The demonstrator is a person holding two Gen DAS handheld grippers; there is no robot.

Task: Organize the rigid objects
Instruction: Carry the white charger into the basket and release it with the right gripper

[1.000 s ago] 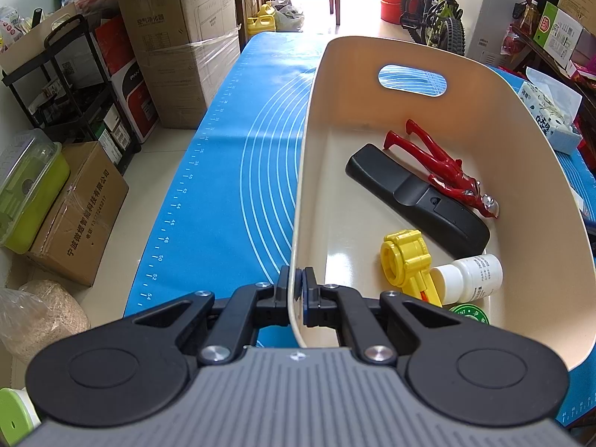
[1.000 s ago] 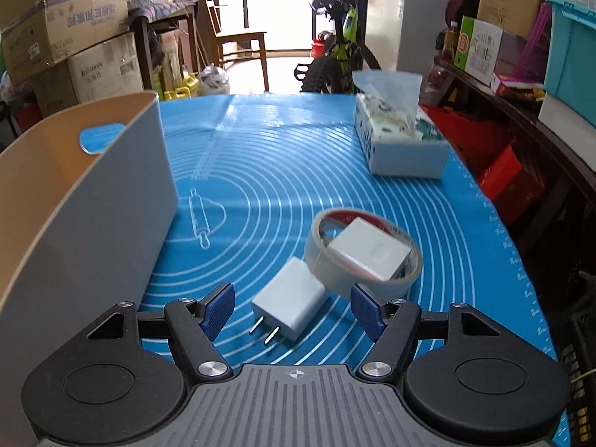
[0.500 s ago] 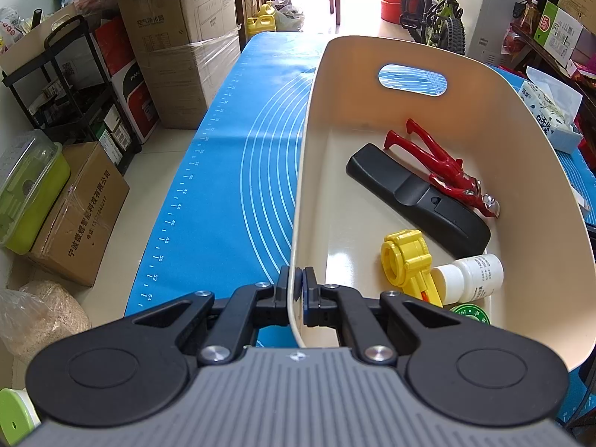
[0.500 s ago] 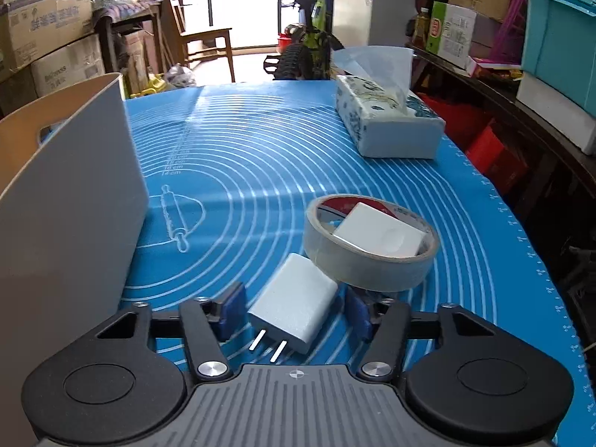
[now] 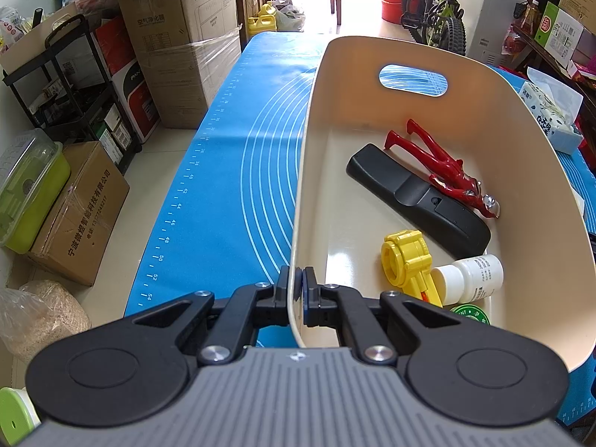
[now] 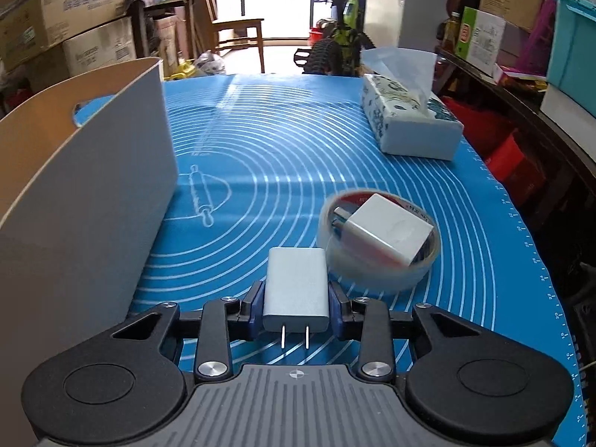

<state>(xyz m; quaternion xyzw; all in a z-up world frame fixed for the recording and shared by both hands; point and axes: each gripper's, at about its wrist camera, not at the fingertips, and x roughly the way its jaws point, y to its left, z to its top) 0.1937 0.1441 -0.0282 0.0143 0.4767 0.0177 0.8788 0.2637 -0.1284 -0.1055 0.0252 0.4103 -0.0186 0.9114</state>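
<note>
My left gripper is shut on the near rim of the cream bin. Inside the bin lie a black remote, red pliers, a yellow plastic piece, a white pill bottle and a green lid. My right gripper is shut on a white flat charger plug, prongs towards me, just above the blue mat. To its right a tape roll holds a white cube charger. The bin's grey outer wall stands to the left.
A tissue box sits far right on the blue mat. Cardboard boxes, a black shelf rack and a green container stand left of the table. A bicycle and a chair stand beyond.
My right gripper moved forward and closed on the flat charger plug, which turned square between the fingers. The tape roll with the cube charger shifted slightly. The left gripper has not moved.
</note>
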